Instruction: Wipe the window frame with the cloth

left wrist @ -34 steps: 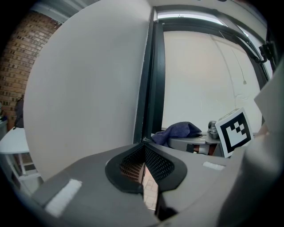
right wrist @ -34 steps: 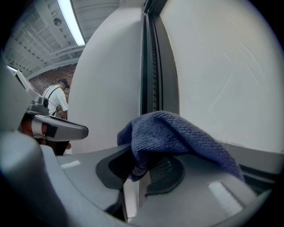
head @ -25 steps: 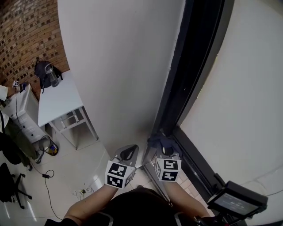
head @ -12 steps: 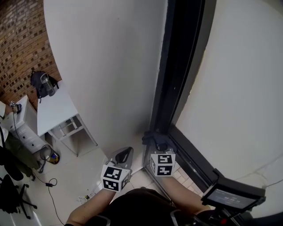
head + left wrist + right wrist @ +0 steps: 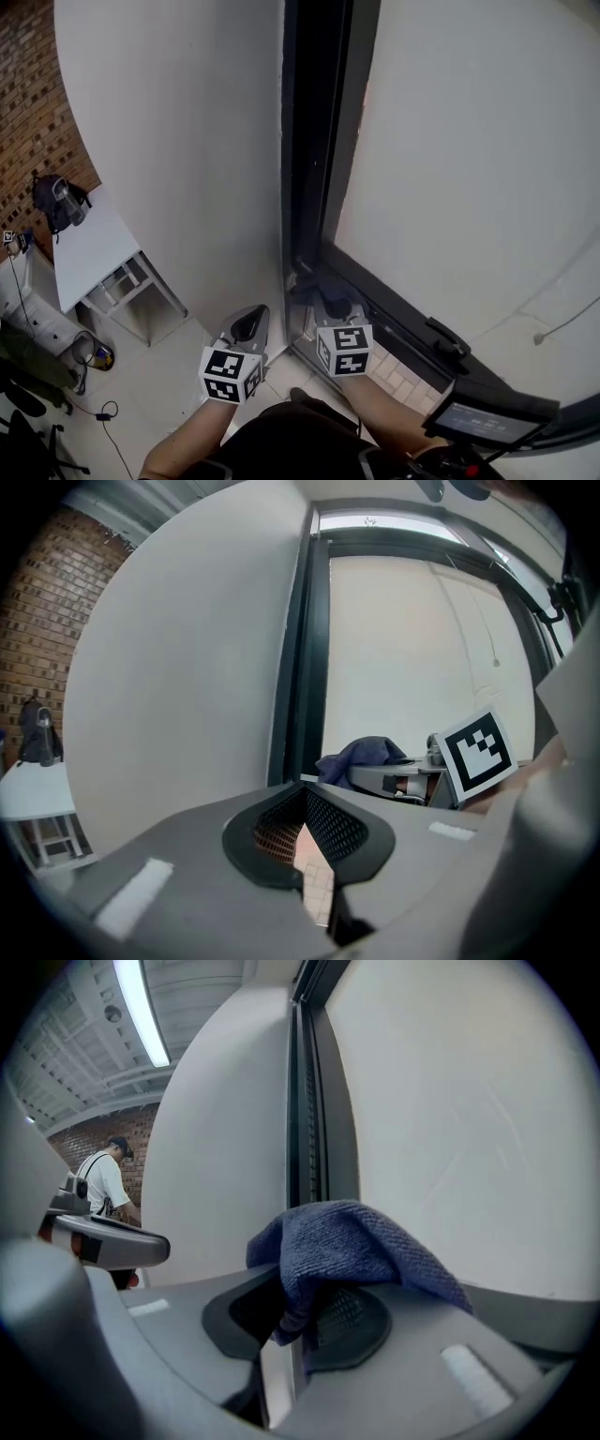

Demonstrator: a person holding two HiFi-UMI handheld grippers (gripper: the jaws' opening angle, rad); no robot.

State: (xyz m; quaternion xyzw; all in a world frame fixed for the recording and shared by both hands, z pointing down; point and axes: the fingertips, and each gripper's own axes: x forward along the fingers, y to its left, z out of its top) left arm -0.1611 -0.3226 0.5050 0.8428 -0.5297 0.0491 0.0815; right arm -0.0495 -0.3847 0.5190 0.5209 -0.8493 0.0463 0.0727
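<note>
Right gripper view: the right tongs (image 5: 295,1335) are pinched on a fold of the blue cloth (image 5: 347,1246), most of which is bunched loose above the tips. The dark window frame (image 5: 309,1129) rises at 12 o'clock.

Head view: the cloth is at the frame's lower corner; contact cannot be confirmed.

Left gripper view: the left tongs (image 5: 305,832) are pressed together at the tips, with nothing held. They are kept idle at 9 o'clock of the right tongs, off the frame.

Risks, judged:
- Only a small fold is gripped, so the cloth could be dragged out by friction along the frame.
- The loose bulk could be snagged on the latch (image 5: 448,339) at 3 o'clock.

Writing: none legible. Only square black-and-white markers are seen on the cubes, and the small screen (image 5: 487,417) is unreadable.
</note>
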